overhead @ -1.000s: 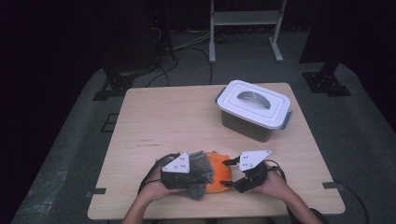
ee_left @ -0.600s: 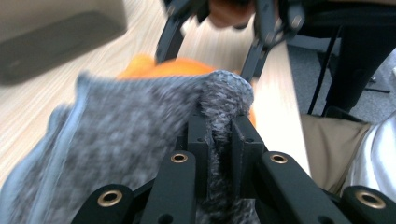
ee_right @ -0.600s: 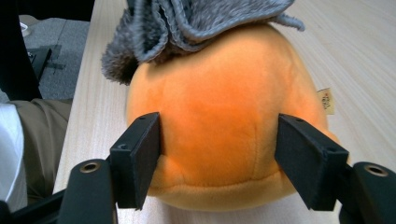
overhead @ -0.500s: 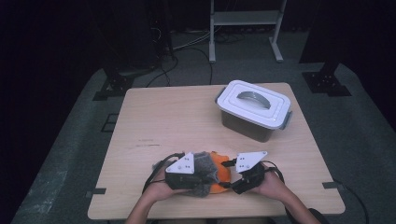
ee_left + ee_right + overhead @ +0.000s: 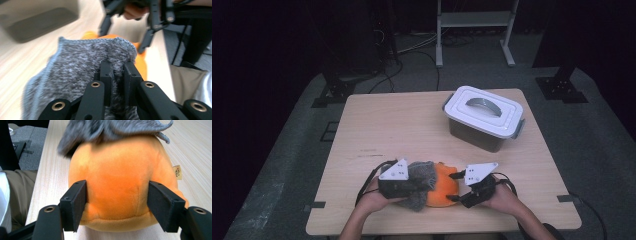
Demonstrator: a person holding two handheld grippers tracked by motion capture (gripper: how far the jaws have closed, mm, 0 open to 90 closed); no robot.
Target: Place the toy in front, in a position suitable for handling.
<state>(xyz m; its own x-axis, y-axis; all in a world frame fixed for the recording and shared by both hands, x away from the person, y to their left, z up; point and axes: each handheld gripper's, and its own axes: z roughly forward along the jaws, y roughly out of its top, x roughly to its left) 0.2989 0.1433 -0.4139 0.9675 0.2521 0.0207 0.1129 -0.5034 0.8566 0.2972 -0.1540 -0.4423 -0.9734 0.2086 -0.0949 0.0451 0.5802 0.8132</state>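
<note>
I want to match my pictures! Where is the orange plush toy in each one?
High view: orange plush toy near the front edge.
Left gripper view: peeking out behind the grey knitted cloth, top middle.
Right gripper view: middle, big.
Shared landmark: the grey knitted cloth draped over it.

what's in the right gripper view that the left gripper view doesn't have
Right gripper view: the small tag on the orange plush toy, with the jaws pressed on the plush's sides.
Left gripper view: the grey storage box, blurred, and the jaws shut on the grey knit cloth.
Both: plush, cloth and wooden table.
</note>
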